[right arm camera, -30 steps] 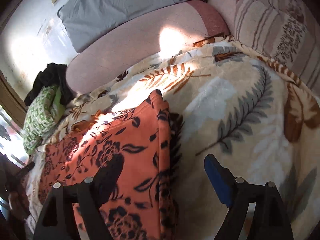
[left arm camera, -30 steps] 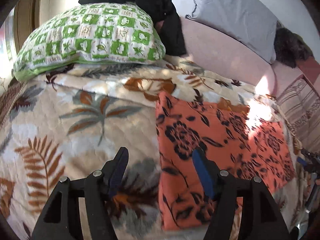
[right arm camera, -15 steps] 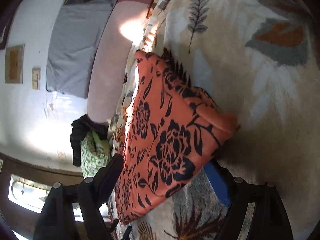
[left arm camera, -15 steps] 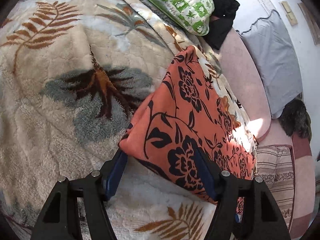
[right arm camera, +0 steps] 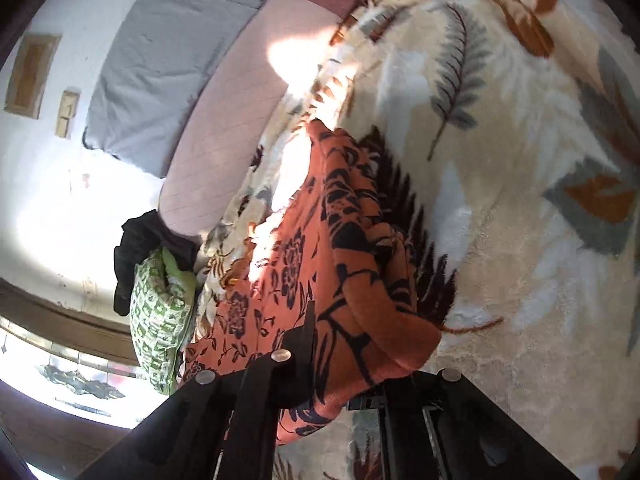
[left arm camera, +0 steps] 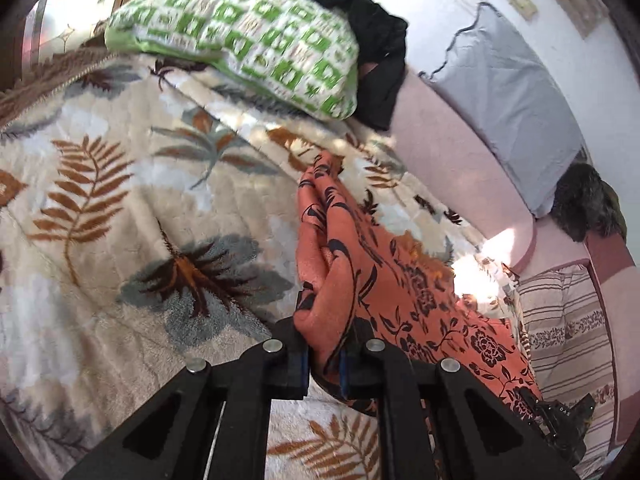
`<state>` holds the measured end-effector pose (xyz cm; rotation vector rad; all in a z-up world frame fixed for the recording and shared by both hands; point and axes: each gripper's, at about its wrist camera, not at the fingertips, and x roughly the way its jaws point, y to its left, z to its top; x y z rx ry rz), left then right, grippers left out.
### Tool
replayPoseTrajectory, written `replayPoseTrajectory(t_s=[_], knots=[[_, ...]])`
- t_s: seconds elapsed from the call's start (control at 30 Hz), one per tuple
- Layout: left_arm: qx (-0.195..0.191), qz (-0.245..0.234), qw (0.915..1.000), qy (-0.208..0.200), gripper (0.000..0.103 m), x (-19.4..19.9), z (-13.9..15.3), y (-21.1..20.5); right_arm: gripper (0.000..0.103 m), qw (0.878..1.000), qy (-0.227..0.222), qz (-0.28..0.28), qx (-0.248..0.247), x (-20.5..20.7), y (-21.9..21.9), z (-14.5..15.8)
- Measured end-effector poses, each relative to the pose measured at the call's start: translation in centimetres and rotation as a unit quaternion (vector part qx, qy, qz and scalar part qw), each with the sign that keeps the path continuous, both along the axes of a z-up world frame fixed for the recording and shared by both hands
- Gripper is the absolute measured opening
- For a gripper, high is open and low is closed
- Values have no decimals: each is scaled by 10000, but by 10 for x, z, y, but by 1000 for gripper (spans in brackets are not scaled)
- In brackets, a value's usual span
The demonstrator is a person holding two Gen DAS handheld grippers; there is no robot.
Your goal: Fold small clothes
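A: Two grippers, one garment. Item: orange floral cloth (left arm camera: 400,280), black flower print, lying on the leaf-patterned blanket (left arm camera: 120,200) over the bed.

B: Entry for the left gripper (left arm camera: 324,364)?

A: Jaws have just been closing and now pinch a bunched near corner of the cloth — fabric fills the narrow gap between the blue pads. From there the cloth runs away from the jaws, up and to the right, toward the pink bolster (left arm camera: 460,176).

B: And the right gripper (right arm camera: 344,376)?

A: Likewise just closed, clamped on the other near corner; a thick roll of orange fabric bulges out over the jaws. In its view the cloth stretches up and to the left, toward the green checked pillow (right arm camera: 156,320).

B: So which relation governs the next move?

A: The near edge is strung between the two pinches, one corner per hand, neither hand nearer than the other. The far edge lies ahead of both jaws, resting on the blanket. My judgement — the fold turns on carrying the held edge forward along the line both jaws point, onto that far edge.

B: Long axis?

A: It appears to run side to side, from one gripper to the other — though with both corners bunched I cannot say so firmly.

B: Anything beside it?

A: A black garment (left arm camera: 360,12) heaped behind the pillow, well apart from the cloth.
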<state>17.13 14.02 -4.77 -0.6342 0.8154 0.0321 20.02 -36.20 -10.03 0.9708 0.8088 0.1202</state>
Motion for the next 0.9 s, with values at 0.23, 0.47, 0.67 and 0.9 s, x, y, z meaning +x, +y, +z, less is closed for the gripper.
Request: replayPoseTrajectory(t_s=[0.23, 0.47, 0.67, 0.9], knots=[[97, -114, 9988, 471, 15, -104, -45, 19, 11, 9997, 166, 88, -171, -128, 15, -21], [276, 46, 9979, 588, 42, -116, -56, 46, 40, 9964, 633, -26, -572, -176, -13, -51], [1186, -389, 9921, -115, 54, -112, -8, 19, 73, 9946, 46, -53, -1036, -161, -34, 3], [1799, -1338, 9745, -109, 56, -90, -18, -41, 73, 9867, -127, 908, -1341, -62, -6, 16]])
